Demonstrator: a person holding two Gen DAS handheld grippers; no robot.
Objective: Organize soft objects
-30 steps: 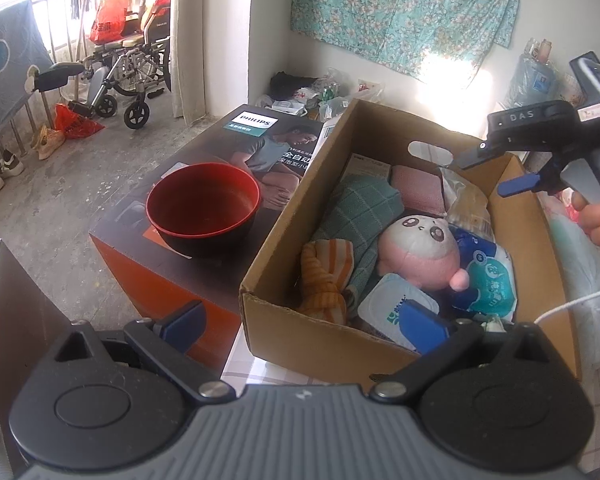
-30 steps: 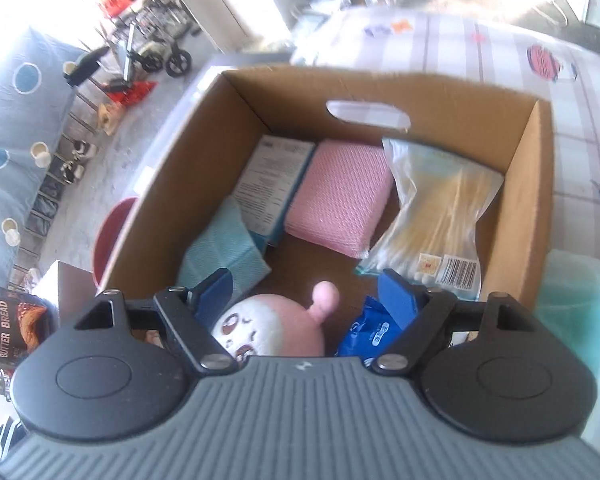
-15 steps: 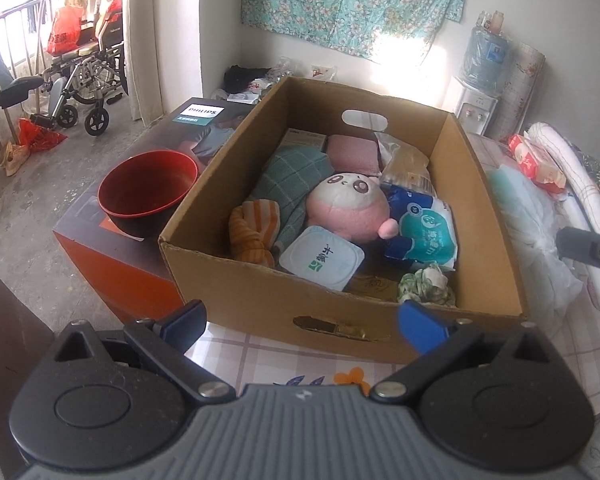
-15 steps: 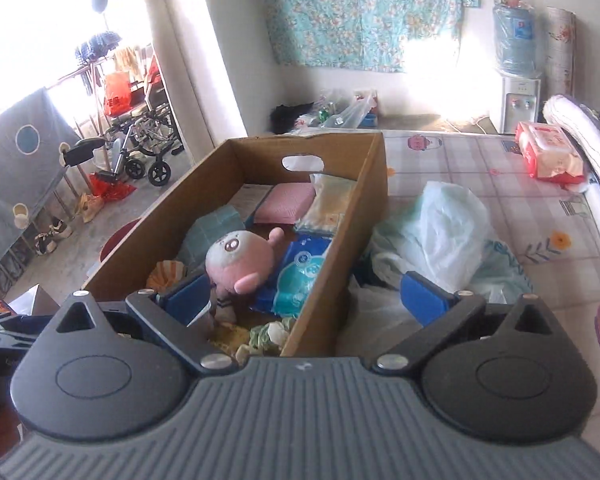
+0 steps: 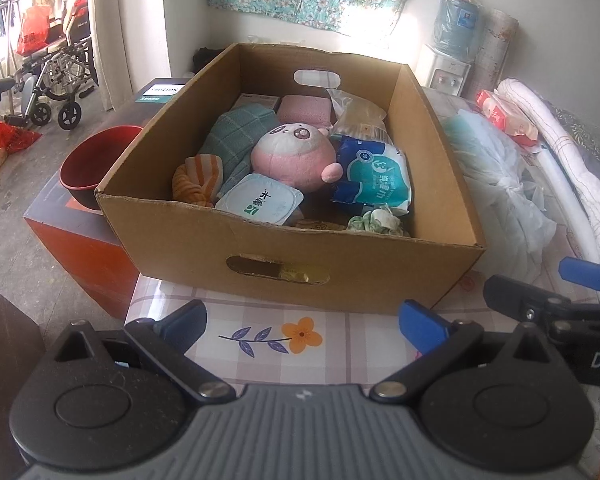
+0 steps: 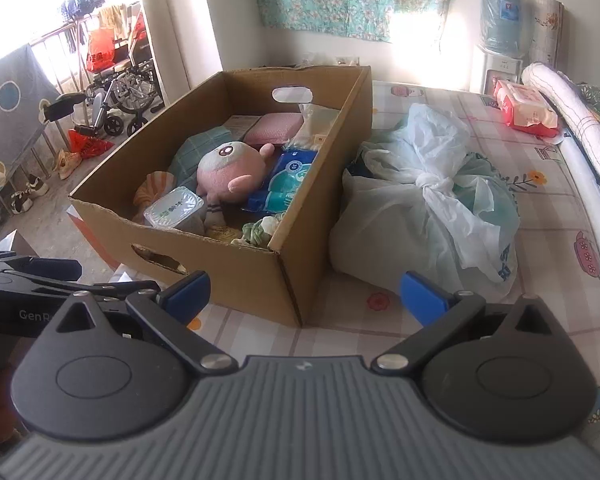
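Bowl (image 5: 96, 168) shows only from the left; both grippers' jaws gape, empty.

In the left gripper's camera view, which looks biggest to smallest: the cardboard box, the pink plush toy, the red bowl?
1. cardboard box
2. pink plush toy
3. red bowl, though the box hides part of it, so this ranking against the plush is unsure.

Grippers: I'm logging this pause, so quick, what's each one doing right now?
Left gripper: open, holding nothing.
Right gripper: open, holding nothing.
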